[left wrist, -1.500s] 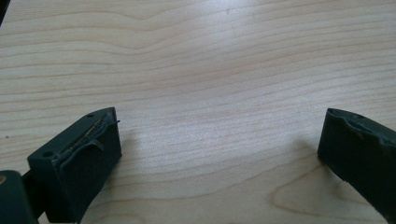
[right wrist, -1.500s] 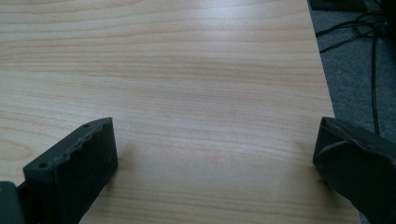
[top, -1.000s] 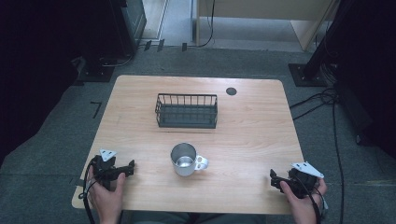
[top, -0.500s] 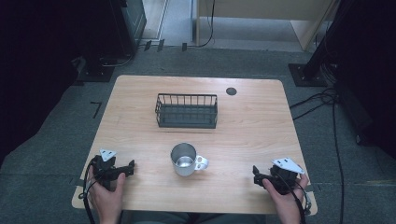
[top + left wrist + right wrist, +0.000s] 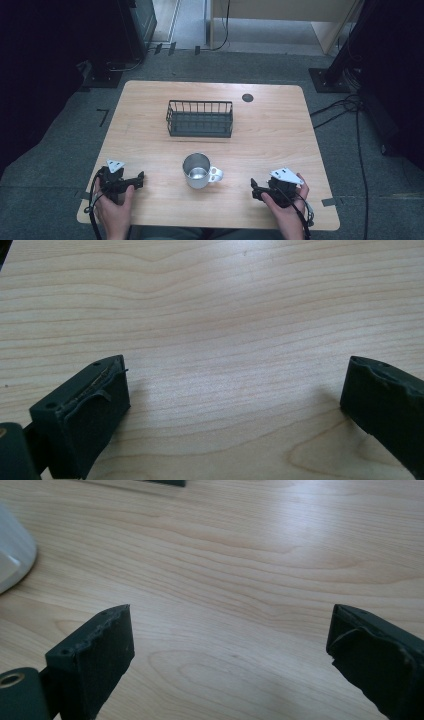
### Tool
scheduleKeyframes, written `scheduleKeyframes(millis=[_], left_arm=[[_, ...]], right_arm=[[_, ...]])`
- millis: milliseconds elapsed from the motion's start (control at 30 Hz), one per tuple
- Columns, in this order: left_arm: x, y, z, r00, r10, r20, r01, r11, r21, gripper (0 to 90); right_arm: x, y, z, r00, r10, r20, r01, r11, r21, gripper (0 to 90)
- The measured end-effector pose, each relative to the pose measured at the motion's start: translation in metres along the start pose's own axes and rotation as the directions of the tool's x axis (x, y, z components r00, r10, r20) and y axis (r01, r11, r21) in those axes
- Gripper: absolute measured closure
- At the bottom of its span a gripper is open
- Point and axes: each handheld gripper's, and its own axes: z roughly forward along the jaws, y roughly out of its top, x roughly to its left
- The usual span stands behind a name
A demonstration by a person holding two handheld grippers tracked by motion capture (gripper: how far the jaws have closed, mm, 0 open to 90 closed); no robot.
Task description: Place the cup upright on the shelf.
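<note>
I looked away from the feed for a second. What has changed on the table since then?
The right tongs slid leftward along the near edge, toward the metal mug, and remain short of it, jaws open and empty. Nothing was taken or released. The left tongs, also open, the mug and the wire basket stayed put.

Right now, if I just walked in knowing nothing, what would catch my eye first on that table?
Probably the shiny metal mug standing upright near the middle of the wooden table, handle toward the right. Behind it sits a black wire basket. At the near edge, a person's hands hold two black tongs, the left tongs and the right tongs, both open and holding nothing.
</note>
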Motion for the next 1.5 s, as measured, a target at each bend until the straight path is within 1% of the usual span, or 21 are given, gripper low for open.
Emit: scheduleKeyframes(millis=[233, 400, 433, 467, 500, 567, 600, 767, 800, 1000, 1033, 1100, 1133, 1167, 1200, 1233, 1267, 1300, 1367, 1433, 1500], left_arm=[[0.000, 0.000, 0.000, 1.0000, 0.000, 0.000, 0.000, 1.0000, 0.000, 0.0], [0.000, 0.000, 0.000, 1.0000, 0.000, 0.000, 0.000, 1.0000, 0.000, 0.0], [0.000, 0.000, 0.000, 1.0000, 0.000, -0.001, 0.000, 1.0000, 0.000, 0.0], [0.000, 0.000, 0.000, 1.0000, 0.000, 0.000, 0.000, 1.0000, 0.000, 0.0], [0.000, 0.000, 0.000, 1.0000, 0.000, 0.000, 0.000, 1.0000, 0.000, 0.0], [0.000, 0.000, 0.000, 1.0000, 0.000, 0.000, 0.000, 1.0000, 0.000, 0.0], [0.000, 0.000, 0.000, 1.0000, 0.000, 0.000, 0.000, 1.0000, 0.000, 0.0], [0.000, 0.000, 0.000, 1.0000, 0.000, 0.000, 0.000, 1.0000, 0.000, 0.0], [0.000, 0.000, 0.000, 1.0000, 0.000, 0.000, 0.000, 1.0000, 0.000, 0.0], [0.000, 0.000, 0.000, 1.0000, 0.000, 0.000, 0.000, 1.0000, 0.000, 0.0], [0.000, 0.000, 0.000, 1.0000, 0.000, 0.000, 0.000, 1.0000, 0.000, 0.0], [0.000, 0.000, 0.000, 1.0000, 0.000, 0.000, 0.000, 1.0000, 0.000, 0.0], [0.000, 0.000, 0.000, 1.0000, 0.000, 0.000, 0.000, 1.0000, 0.000, 0.0], [0.000, 0.000, 0.000, 1.0000, 0.000, 0.000, 0.000, 1.0000, 0.000, 0.0], [0.000, 0.000, 0.000, 1.0000, 0.000, 0.000, 0.000, 1.0000, 0.000, 0.0], [0.000, 0.000, 0.000, 1.0000, 0.000, 0.000, 0.000, 1.0000, 0.000, 0.0], [0.000, 0.000, 0.000, 1.0000, 0.000, 0.000, 0.000, 1.0000, 0.000, 0.0], [0.000, 0.000, 0.000, 1.0000, 0.000, 0.000, 0.000, 1.0000, 0.000, 0.0], [0.000, 0.000, 0.000, 1.0000, 0.000, 0.000, 0.000, 1.0000, 0.000, 0.0], [0.000, 0.000, 0.000, 1.0000, 0.000, 0.000, 0.000, 1.0000, 0.000, 0.0], [0.000, 0.000, 0.000, 1.0000, 0.000, 0.000, 0.000, 1.0000, 0.000, 0.0]], right_arm=[[0.014, 0.001, 0.006, 0.9994, -0.012, -0.034, 0.013, 1.000, 0.002, 4.6], [0.027, 0.002, 0.010, 0.9977, -0.026, -0.063, 0.026, 1.000, 0.003, 4.7], [0.032, 0.002, 0.012, 0.9966, -0.028, -0.077, 0.029, 1.000, 0.007, 4.8], [0.032, 0.002, 0.012, 0.9966, -0.028, -0.077, 0.029, 1.000, 0.007, 4.8], [0.038, 0.002, 0.015, 0.9949, -0.030, -0.096, 0.030, 1.000, 0.005, 5.4], [0.040, 0.002, 0.015, 0.9944, -0.031, -0.101, 0.031, 0.999, 0.005, 5.8], [0.046, 0.003, 0.017, 0.9927, -0.031, -0.116, 0.031, 0.999, 0.005, 6.1], [0.057, 0.004, 0.022, 0.9881, -0.031, -0.150, 0.033, 0.999, 0.009, 6.4], [0.063, 0.006, 0.023, 0.9857, -0.033, -0.165, 0.035, 0.999, 0.005, 6.5], [0.074, 0.009, 0.027, 0.9808, -0.050, -0.189, 0.052, 0.999, 0.005, 7.4], [0.078, 0.009, 0.029, 0.9800, -0.047, -0.194, 0.047, 0.999, -0.005, 12.7], [0.080, 0.010, 0.030, 0.9802, -0.044, -0.193, 0.043, 0.999, -0.009, 13.0], [0.083, 0.011, 0.032, 0.9753, -0.031, -0.219, 0.030, 1.000, -0.011, 14.7], [0.083, 0.011, 0.032, 0.9753, -0.031, -0.219, 0.030, 1.000, -0.011, 14.7], [0.086, 0.012, 0.034, 0.9750, -0.029, -0.220, 0.025, 0.999, -0.021, 19.9], [0.087, 0.012, 0.034, 0.9763, -0.027, -0.215, 0.022, 0.999, -0.026, 22.7], [0.087, 0.012, 0.034, 0.9763, -0.027, -0.215, 0.022, 0.999, -0.026, 22.7], [0.087, 0.012, 0.035, 0.9780, -0.014, -0.208, 0.007, 0.999, -0.033, 28.0], [0.084, 0.013, 0.035, 0.9820, -0.002, -0.189, -0.006, 0.999, -0.041, 31.6], [0.082, 0.014, 0.036, 0.9799, 0.005, -0.199, -0.015, 0.999, -0.047, 35.5], [0.082, 0.015, 0.036, 0.9826, 0.001, -0.186, -0.013, 0.998, -0.062, 42.2]])
